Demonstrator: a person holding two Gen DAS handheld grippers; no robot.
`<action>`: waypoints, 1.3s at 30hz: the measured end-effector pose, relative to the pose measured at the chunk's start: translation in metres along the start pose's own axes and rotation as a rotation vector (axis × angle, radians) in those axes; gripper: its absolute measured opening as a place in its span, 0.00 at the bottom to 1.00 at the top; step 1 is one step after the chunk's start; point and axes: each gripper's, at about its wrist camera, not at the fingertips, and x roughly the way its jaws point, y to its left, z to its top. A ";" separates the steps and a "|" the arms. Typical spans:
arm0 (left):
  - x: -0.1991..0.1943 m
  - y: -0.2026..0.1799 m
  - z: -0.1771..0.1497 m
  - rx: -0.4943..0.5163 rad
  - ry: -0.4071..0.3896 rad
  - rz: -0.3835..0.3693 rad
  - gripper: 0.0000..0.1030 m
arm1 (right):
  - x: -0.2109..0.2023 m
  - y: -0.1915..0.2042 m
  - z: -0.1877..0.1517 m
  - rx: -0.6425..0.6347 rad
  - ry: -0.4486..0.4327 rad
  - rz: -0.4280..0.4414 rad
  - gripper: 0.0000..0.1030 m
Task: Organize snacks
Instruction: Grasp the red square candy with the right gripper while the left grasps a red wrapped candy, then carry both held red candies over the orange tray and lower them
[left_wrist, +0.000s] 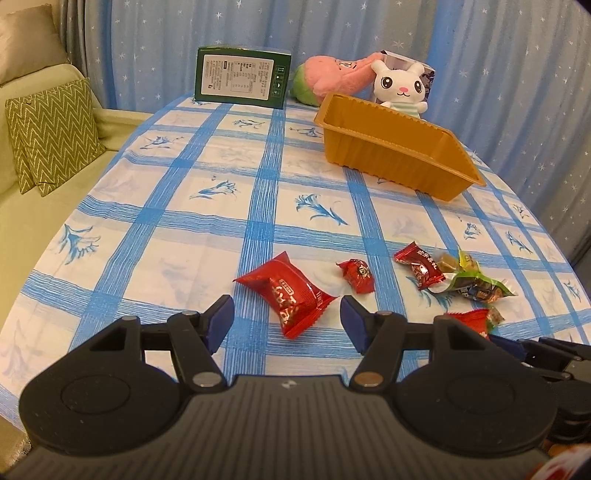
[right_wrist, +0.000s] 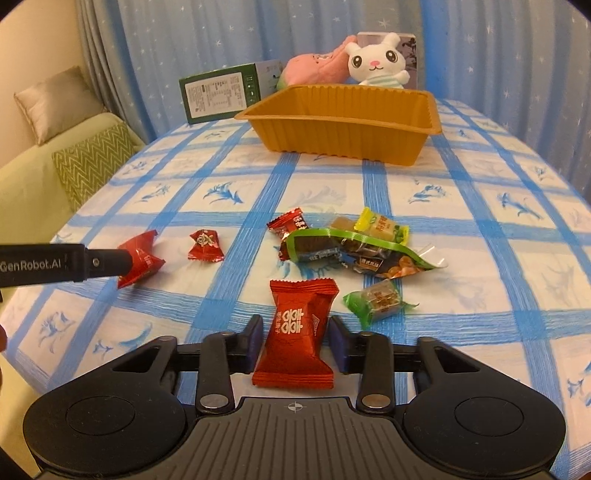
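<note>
Item: large red foil snack packet (right_wrist: 295, 332) on the table (right_wrist: 461, 258) | right tongs (right_wrist: 295, 338) closed on its sides | left tongs (left_wrist: 286, 319) open, second red packet (left_wrist: 291, 295) just ahead | advice: lift level, carry to ribbed orange plastic tray (right_wrist: 343, 122) far ahead.

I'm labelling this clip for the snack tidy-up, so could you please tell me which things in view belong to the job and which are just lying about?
Belongs to the job:
- orange tray
- large red packet between the right gripper pads
- second red packet ahead of the open left gripper
- loose candies

Just lying about:
- green box
- white bunny plush
- pink plush
- zigzag cushion
</note>
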 end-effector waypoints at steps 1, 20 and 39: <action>0.001 0.000 0.000 -0.002 0.001 -0.001 0.58 | 0.000 0.001 0.000 -0.008 0.000 -0.005 0.29; 0.039 0.014 0.015 -0.186 0.054 -0.019 0.41 | -0.003 0.006 0.002 -0.048 -0.027 -0.008 0.25; 0.021 -0.017 0.022 -0.017 0.031 0.010 0.22 | -0.015 0.000 0.016 -0.019 -0.082 -0.019 0.25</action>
